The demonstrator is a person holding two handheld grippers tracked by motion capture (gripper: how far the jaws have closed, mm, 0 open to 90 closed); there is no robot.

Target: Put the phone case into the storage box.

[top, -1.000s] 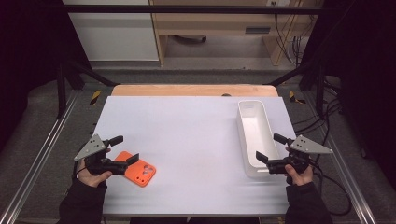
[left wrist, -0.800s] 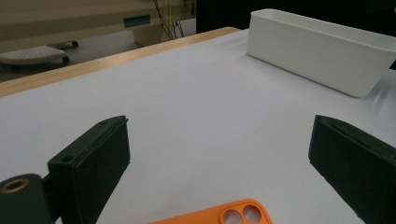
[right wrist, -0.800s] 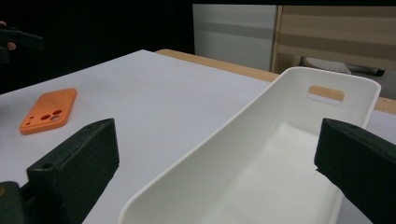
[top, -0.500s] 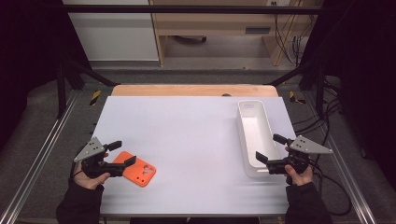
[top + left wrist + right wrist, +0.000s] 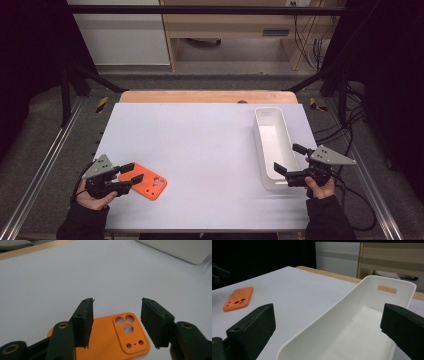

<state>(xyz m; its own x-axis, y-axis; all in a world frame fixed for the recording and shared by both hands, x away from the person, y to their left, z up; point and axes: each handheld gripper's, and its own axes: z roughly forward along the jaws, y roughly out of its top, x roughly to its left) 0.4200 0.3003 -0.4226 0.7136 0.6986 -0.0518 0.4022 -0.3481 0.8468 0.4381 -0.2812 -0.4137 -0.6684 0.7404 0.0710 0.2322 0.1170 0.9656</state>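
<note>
The orange phone case (image 5: 149, 183) lies flat on the white desk (image 5: 210, 150), near its front left corner, camera holes up. In the left claw view the case (image 5: 110, 340) sits below and between the two black jaws, which stand either side of its camera end without pressing on it.

The left claw (image 5: 131, 176) has just been closing: a second ago its jaws were spread wide over the case's left end, and now they stand about half as far apart, with the case between them. The pads (image 5: 85, 320) are not yet on the case's edges, so the left claw counts as released, though a grasp looks like the step in hand. The hand itself has barely shifted, so the closing is the real change. If the jaws go on to pinch the two long edges, the case can be lifted; it is thin and flat, so a shallow bite may let it slip or tip.

Well apart, on the right side of the desk, stands a long white tray (image 5: 272, 145), empty as far as I can see. The right claw (image 5: 290, 165) hovers at the tray's near end, jaws spread wide on either side of the tray (image 5: 352, 322), released and touching nothing. It has kept its place. The tray is the likely goal for the case.
</note>
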